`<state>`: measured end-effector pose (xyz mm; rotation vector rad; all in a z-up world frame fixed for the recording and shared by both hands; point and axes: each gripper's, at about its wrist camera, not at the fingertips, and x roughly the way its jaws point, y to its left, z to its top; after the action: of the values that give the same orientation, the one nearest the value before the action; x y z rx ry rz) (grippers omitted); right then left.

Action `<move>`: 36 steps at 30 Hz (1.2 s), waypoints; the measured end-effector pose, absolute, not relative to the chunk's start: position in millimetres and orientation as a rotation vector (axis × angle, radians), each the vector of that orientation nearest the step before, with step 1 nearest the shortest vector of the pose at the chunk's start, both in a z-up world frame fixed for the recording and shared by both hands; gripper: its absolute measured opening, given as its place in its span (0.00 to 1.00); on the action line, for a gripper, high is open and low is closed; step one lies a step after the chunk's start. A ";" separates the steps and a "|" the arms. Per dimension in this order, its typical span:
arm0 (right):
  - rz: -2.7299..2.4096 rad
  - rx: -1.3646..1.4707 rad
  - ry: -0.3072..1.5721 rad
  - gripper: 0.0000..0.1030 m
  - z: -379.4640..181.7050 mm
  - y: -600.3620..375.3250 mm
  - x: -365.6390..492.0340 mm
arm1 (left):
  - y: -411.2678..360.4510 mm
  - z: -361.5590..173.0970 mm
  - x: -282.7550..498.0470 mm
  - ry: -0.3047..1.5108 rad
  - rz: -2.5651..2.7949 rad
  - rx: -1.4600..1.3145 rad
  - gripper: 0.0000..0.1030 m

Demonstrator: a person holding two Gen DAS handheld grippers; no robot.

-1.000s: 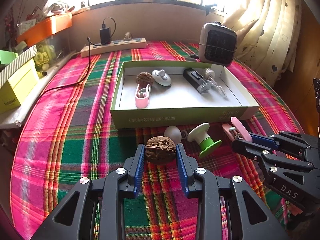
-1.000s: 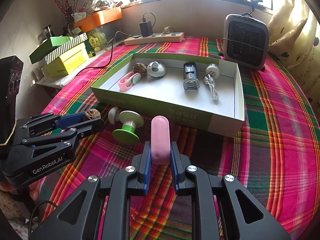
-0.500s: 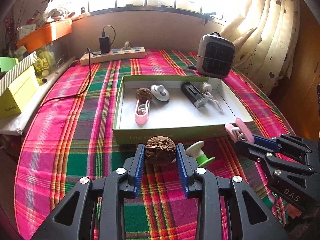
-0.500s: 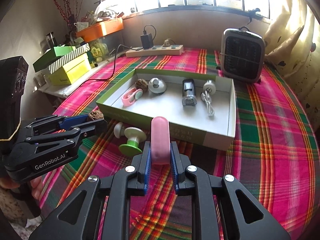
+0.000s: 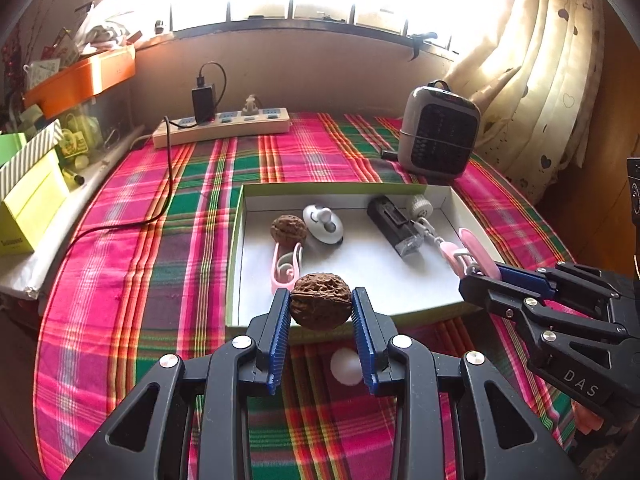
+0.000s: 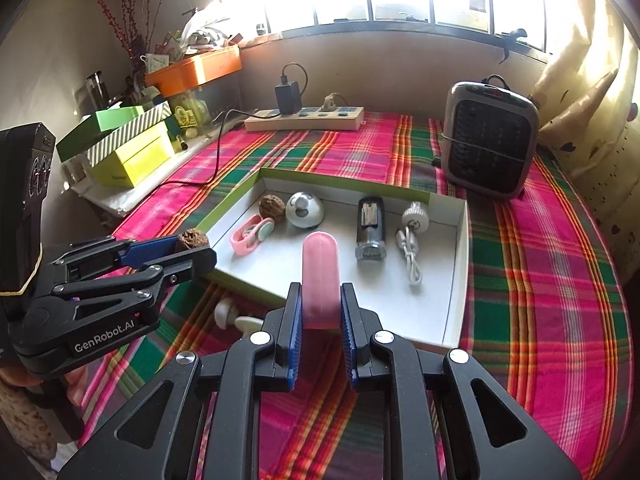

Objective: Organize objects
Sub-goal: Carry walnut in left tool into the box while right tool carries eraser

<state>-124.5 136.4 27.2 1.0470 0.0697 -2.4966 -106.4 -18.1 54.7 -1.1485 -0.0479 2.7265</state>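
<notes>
Transport of both held items is progressing toward the tray [image 5: 234,264]. Compared with the frames one second earlier, both grippers are now standing higher and further forward: the tray's near wall, previously well ahead of the fingertips, is now lying directly beneath them, and the loose white ball [image 5: 346,366] and green-and-white spool [image 6: 248,323] on the plaid worktop [image 5: 120,300] are falling behind the gripper line. This is indicating that the lift phase is complete and the placing phase is beginning.

Working left to right: the left gripper [image 5: 320,306] is clamping a walnut [image 5: 320,300] between its blue pads, the nut sitting at the fingertips above the tray's near-left edge. Inside the tray, a second walnut [image 5: 288,230] is lying at the far left, touching a pink clip [image 5: 286,266] and just beside a white dome-shaped item [image 5: 323,224]. A black rectangular device [image 5: 394,226] and a small white bulb with cord [image 6: 412,220] are occupying the right half.

The right gripper [image 6: 320,308] is closing on a pink clip-like item [image 6: 320,276], holding it upright over the tray's near-centre floor, which is bare. By judgement, each held item is being matched to its twin in the tray; a short descent is remaining before release
</notes>
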 end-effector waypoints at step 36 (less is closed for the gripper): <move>-2.403 1.255 0.179 0.18 -6.8 96.8 -238.8 | -3.3 22.1 -172.1 0.067 2.671 -1.218 0.28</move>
<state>-238.8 96.8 -6.8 1.2551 0.1789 -2.4026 -172.1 -3.3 22.1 -1.2177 0.0666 2.6711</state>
